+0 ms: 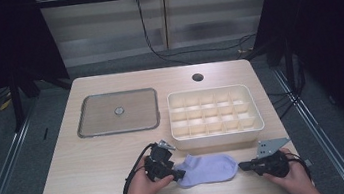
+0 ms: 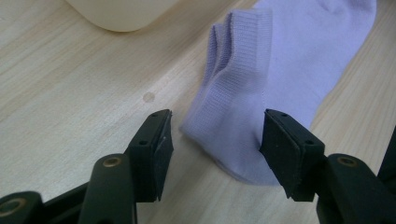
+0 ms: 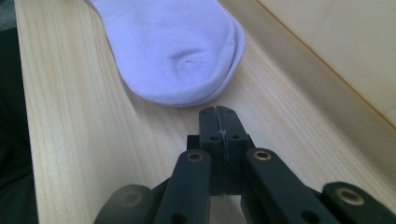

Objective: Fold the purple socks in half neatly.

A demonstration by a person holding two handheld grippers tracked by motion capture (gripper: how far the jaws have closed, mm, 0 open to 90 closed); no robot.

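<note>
1. The lilac sock (image 1: 205, 168) lies flat on the worktop (image 1: 93, 163), just before the divided box (image 1: 215, 111).
2. It looks soft, light and limp; the ribbed cuff gives the surest hold.
3. The left gripper (image 2: 215, 140) stands parted around the cuff, pads not pressing.
4. The right gripper (image 3: 218, 122) is closed empty, just short of the toe.

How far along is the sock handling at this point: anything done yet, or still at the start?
Early. Done: little. The sock lies flat on the table, in front of the divided box, whose cells look empty. In hand: the left gripper stands open around the sock's cuff end, pads not pressing; the right gripper is shut just short of the toe, holding nothing. Left: probably gripping the sock, folding or rolling it, and boxing it.
</note>
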